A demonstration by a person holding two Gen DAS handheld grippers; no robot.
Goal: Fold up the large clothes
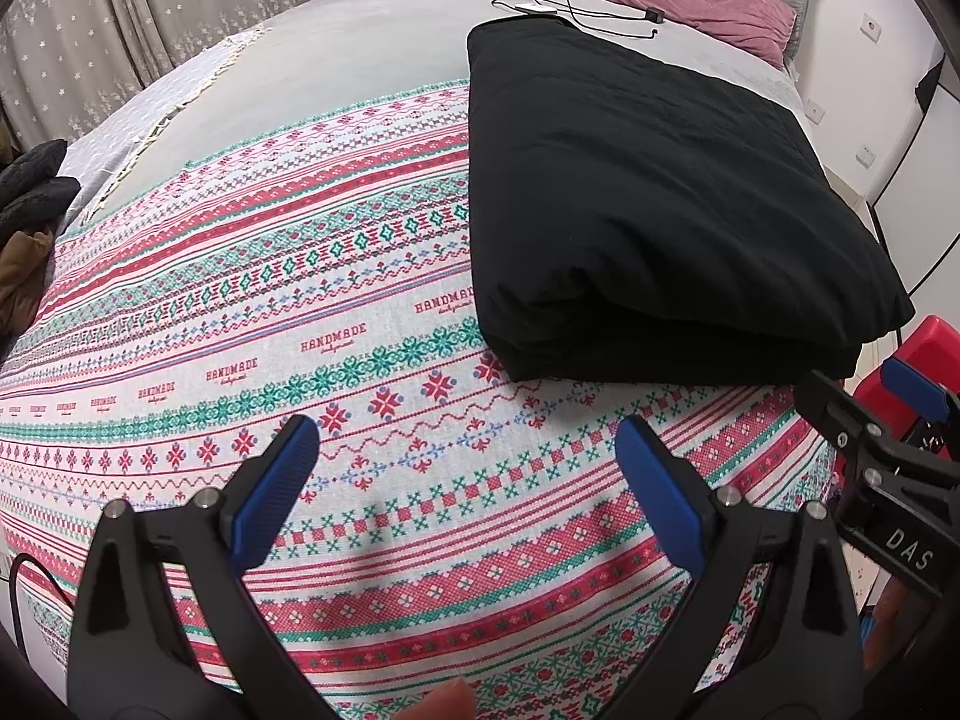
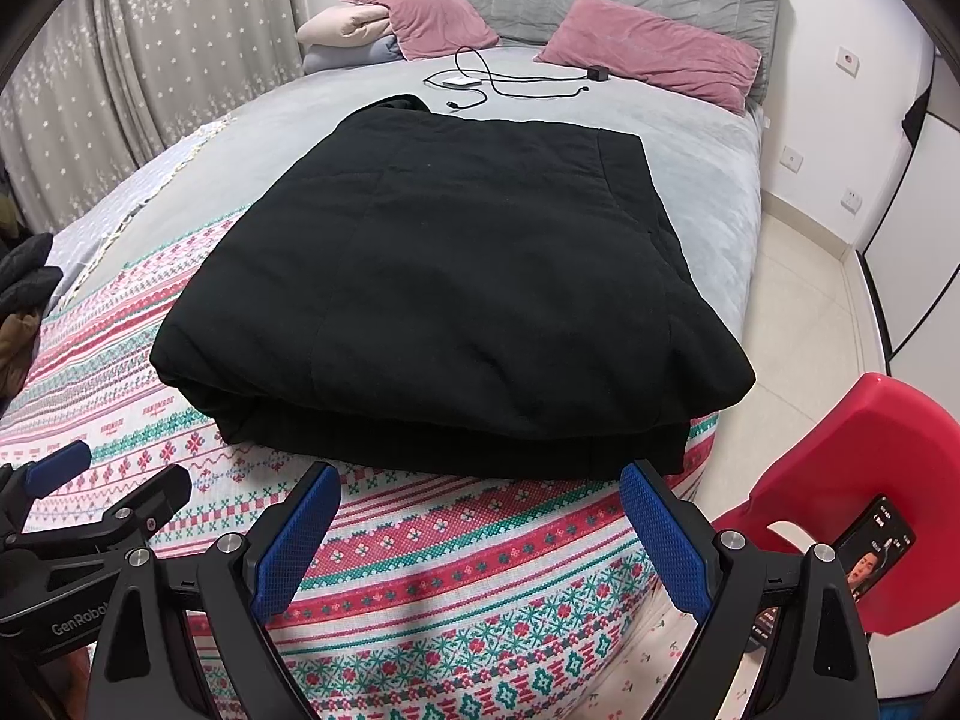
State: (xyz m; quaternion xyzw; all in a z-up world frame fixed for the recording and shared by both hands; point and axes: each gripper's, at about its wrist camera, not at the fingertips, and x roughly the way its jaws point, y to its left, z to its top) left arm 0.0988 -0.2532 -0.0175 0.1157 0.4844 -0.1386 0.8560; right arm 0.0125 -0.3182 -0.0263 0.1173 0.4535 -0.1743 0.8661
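Left hand-held gripper [image 1: 465, 462]: I hold it above the patterned blanket [image 1: 300, 360], blue fingers spread wide, nothing between them.
Right hand-held gripper [image 2: 480, 495]: also spread wide and empty, just short of the near edge of the black garment [image 2: 444, 276].
Black garment: folded into a thick rectangle, lying flat on the bed [image 2: 708, 180], partly on the patterned blanket, partly on the grey cover.
Beyond it: a charger cable [image 2: 510, 84] near two pink pillows [image 2: 648, 48].
Right of bed: a red chair [image 2: 840, 450].
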